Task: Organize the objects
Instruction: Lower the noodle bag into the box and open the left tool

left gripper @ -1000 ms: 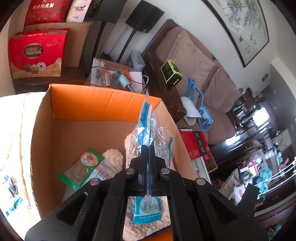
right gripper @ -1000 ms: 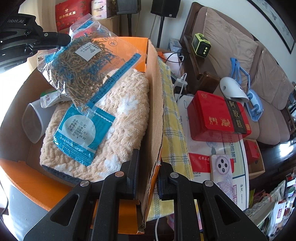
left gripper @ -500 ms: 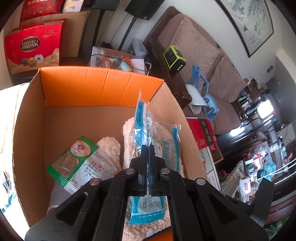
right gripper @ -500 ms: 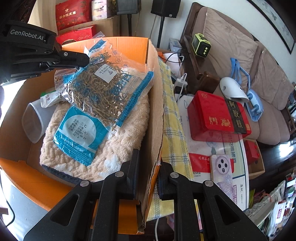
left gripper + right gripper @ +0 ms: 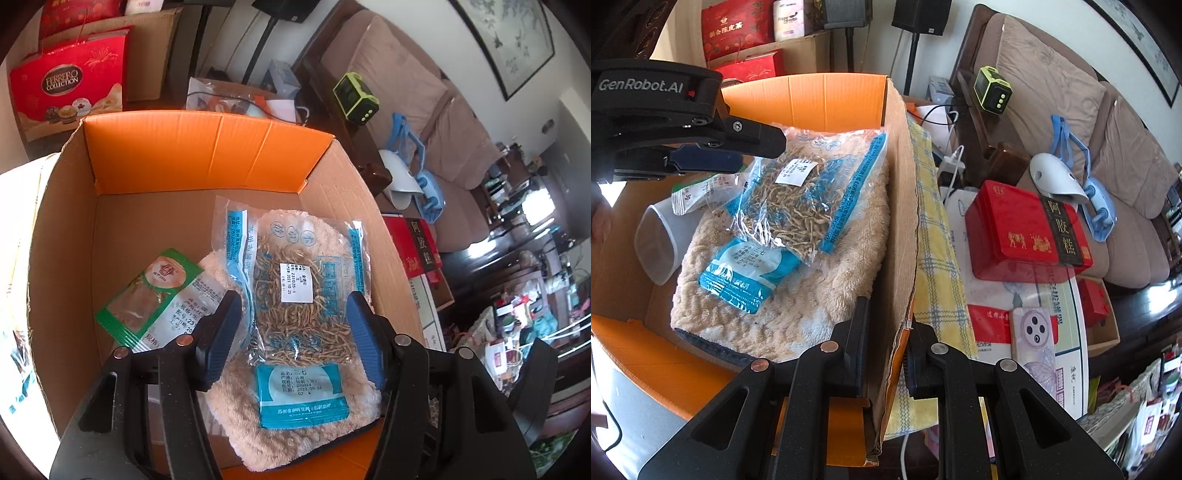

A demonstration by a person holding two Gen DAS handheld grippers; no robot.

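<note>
A clear blue-edged bag of dried roots (image 5: 295,288) lies flat on a fluffy beige towel (image 5: 295,435) inside the cardboard box (image 5: 207,147). My left gripper (image 5: 293,299) hovers just above the bag, its jaws opening and its blue pads clear of the plastic. A blue sachet (image 5: 301,395) lies partly under the bag's near end, and a green sachet (image 5: 147,295) lies to the left. In the right wrist view the left gripper (image 5: 761,153) hangs over the bag (image 5: 798,199). My right gripper (image 5: 888,325) is shut on the box's side wall (image 5: 899,221).
A translucent cup (image 5: 659,243) lies in the box's left part. Right of the box are a yellow checked cloth (image 5: 934,221), a red tin (image 5: 1027,232) and a phone (image 5: 1034,343). A sofa (image 5: 1071,110) stands behind, and a red gift bag (image 5: 66,85) beyond the box.
My left gripper has opened and let go of the root bag, which dropped from hanging upright to lying flat on the towel. The right gripper has not moved.
</note>
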